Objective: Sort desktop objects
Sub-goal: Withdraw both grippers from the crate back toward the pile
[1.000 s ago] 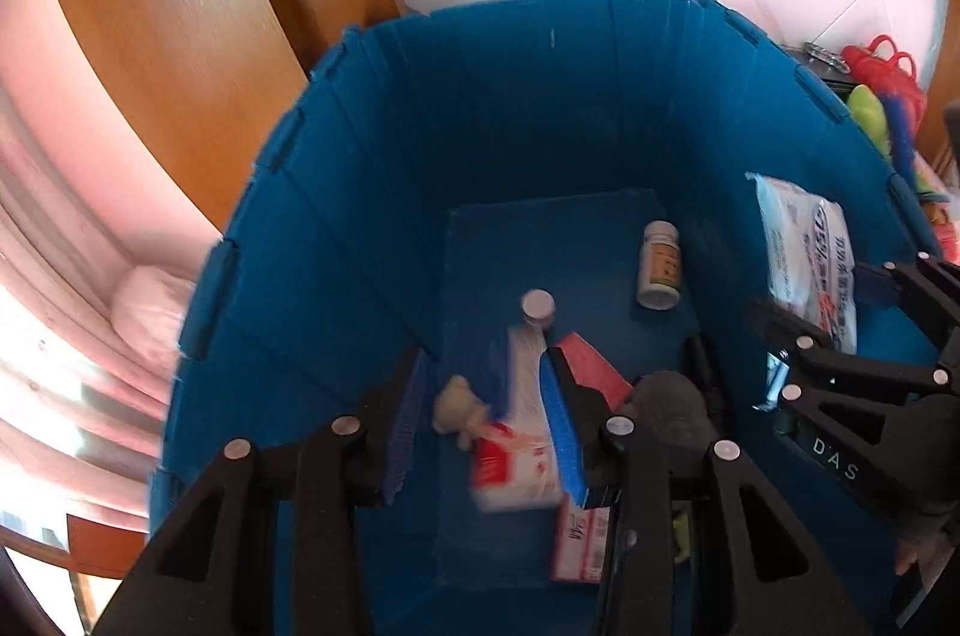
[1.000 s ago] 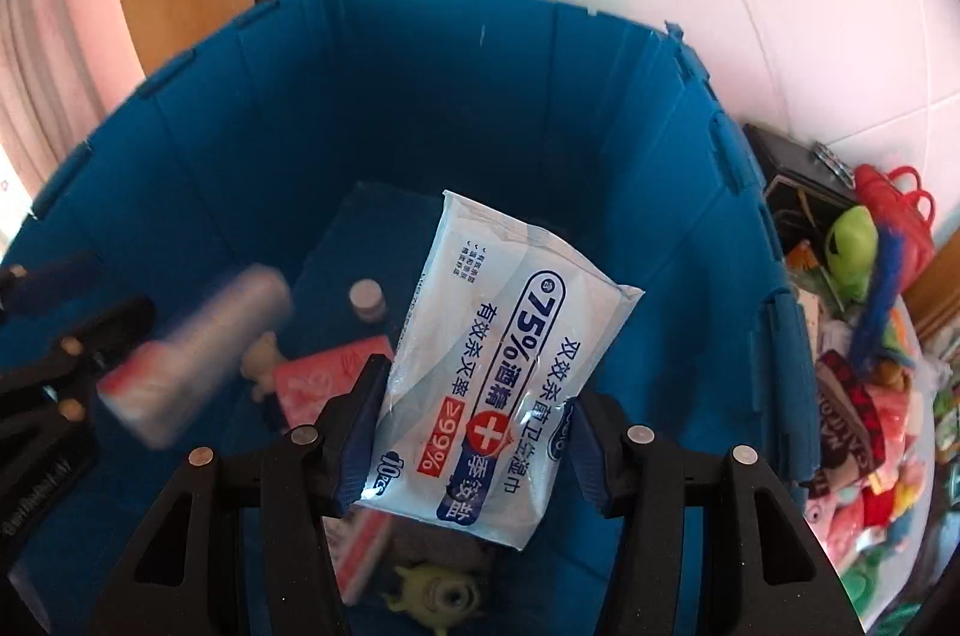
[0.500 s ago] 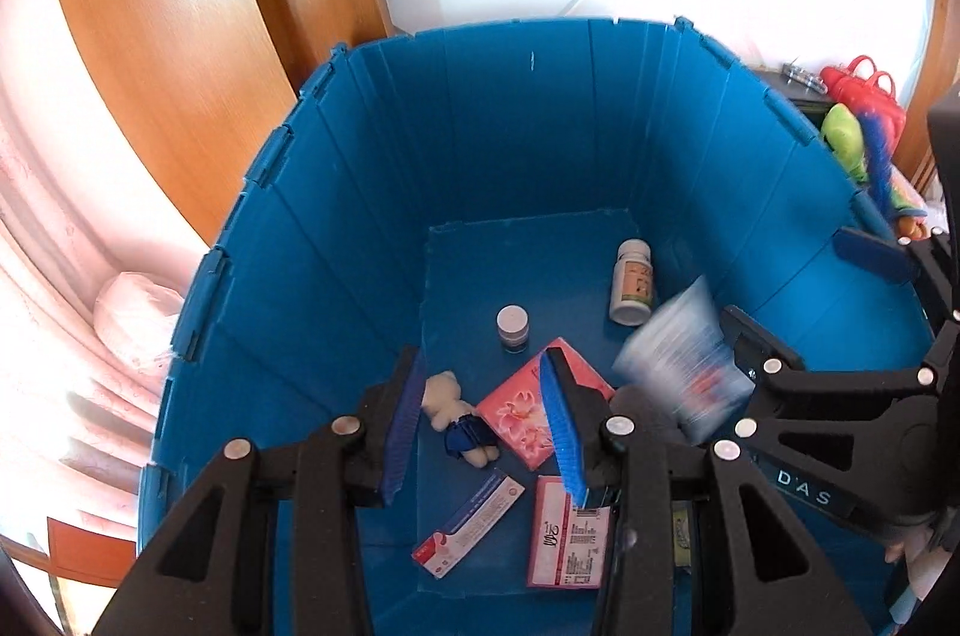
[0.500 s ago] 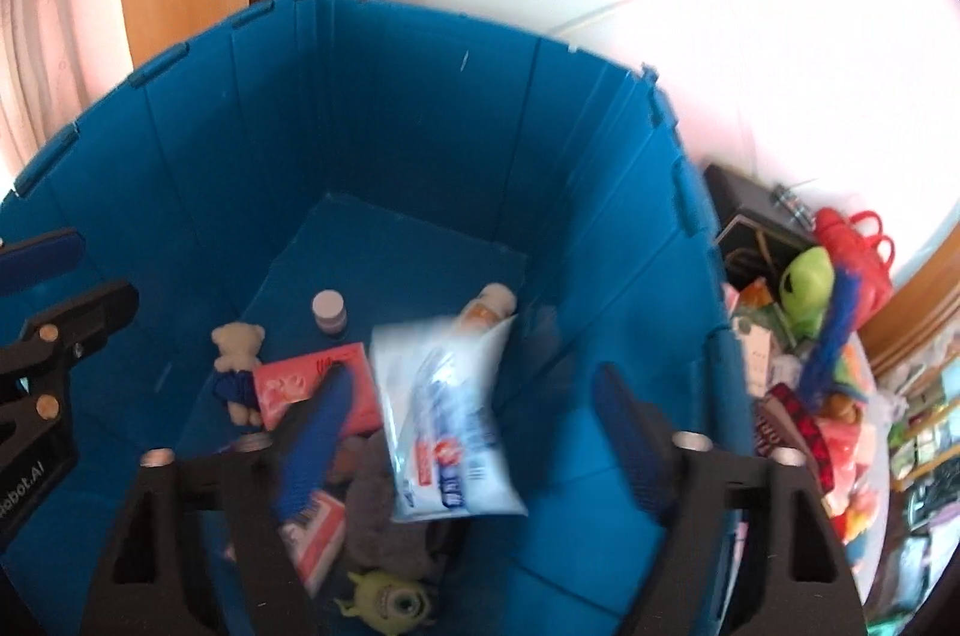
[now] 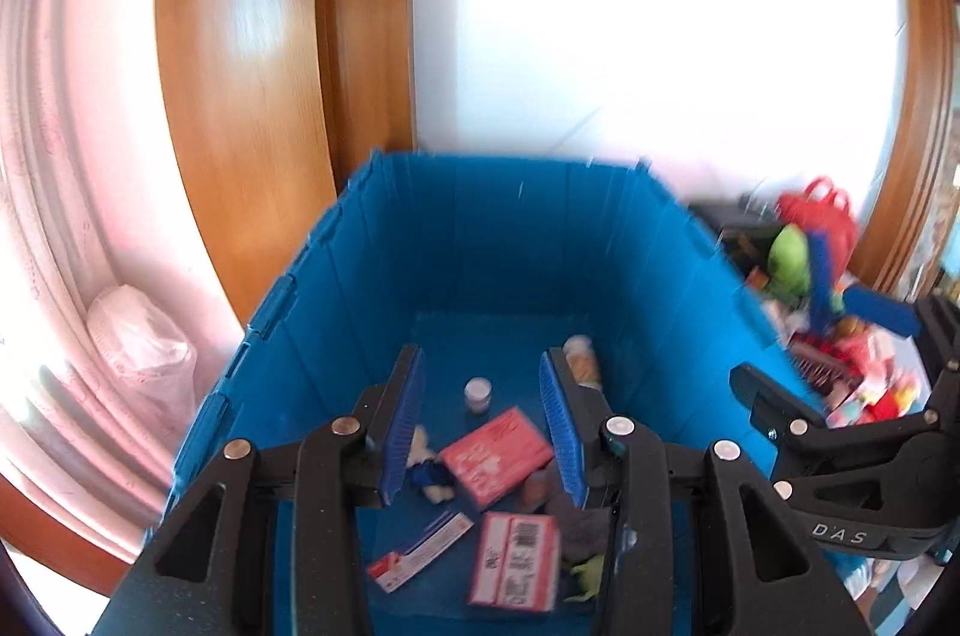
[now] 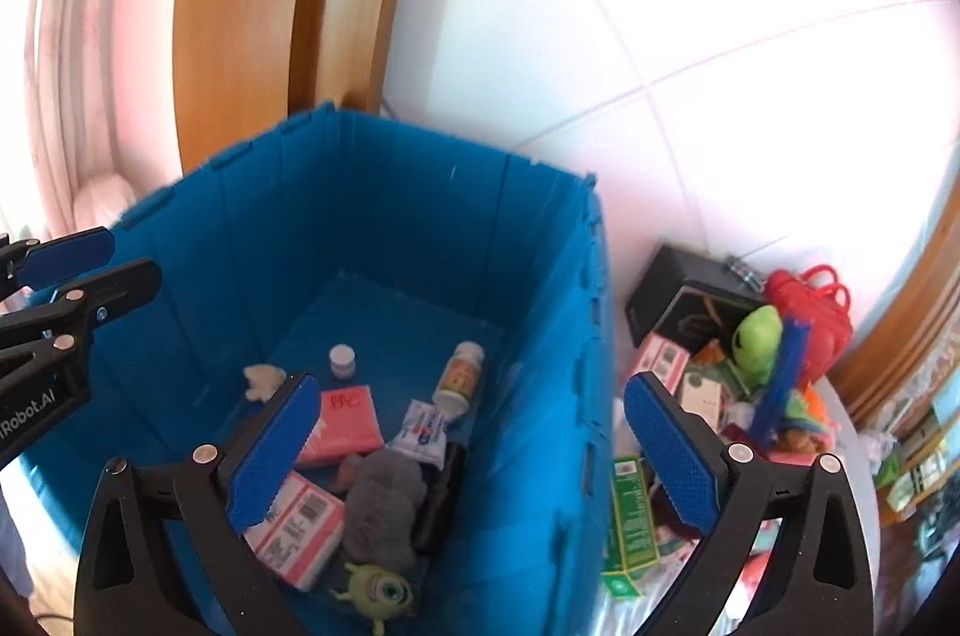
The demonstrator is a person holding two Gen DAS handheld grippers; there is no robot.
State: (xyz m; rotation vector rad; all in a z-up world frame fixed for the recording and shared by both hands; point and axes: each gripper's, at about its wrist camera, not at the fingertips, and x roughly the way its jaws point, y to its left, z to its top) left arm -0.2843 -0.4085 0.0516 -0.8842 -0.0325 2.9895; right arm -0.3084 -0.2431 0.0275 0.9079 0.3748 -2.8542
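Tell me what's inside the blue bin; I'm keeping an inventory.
Inside the blue bin: wipes pack, pill bottle, small jar, pink packet, barcoded box, gray plush, green monster toy, teddy. Whatever lies beneath the plush is hidden.

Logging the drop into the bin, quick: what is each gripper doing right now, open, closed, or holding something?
Left gripper: open, holding nothing, above the blue bin.
Right gripper: open wide, holding nothing, over the bin's right wall.
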